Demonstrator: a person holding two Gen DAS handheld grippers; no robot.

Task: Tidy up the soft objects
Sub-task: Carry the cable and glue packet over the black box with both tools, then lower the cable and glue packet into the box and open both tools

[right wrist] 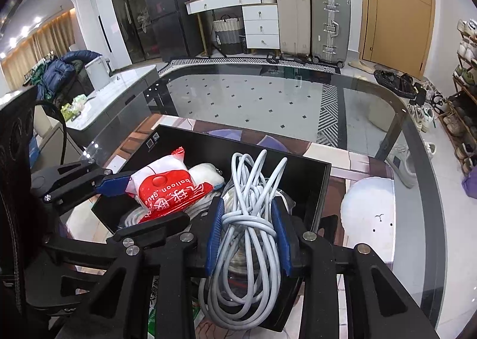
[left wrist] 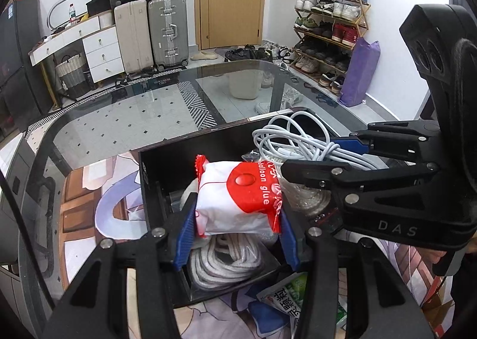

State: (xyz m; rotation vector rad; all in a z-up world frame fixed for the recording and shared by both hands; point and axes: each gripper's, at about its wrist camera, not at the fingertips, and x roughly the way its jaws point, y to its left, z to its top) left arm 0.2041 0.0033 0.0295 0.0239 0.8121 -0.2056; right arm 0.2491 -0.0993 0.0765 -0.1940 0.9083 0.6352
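My left gripper is shut on a white and red balloon glue packet and holds it over an open black box. The packet also shows in the right wrist view. My right gripper is shut on a bundle of white cable, held over the right part of the same box. The cable shows in the left wrist view beside the right gripper. A coil of white rope lies in the box under the packet.
The box sits on a printed mat on a glass table. A green snack packet lies on the mat in front of the box. A white round patch lies right of the box. Suitcases and a shoe rack stand behind.
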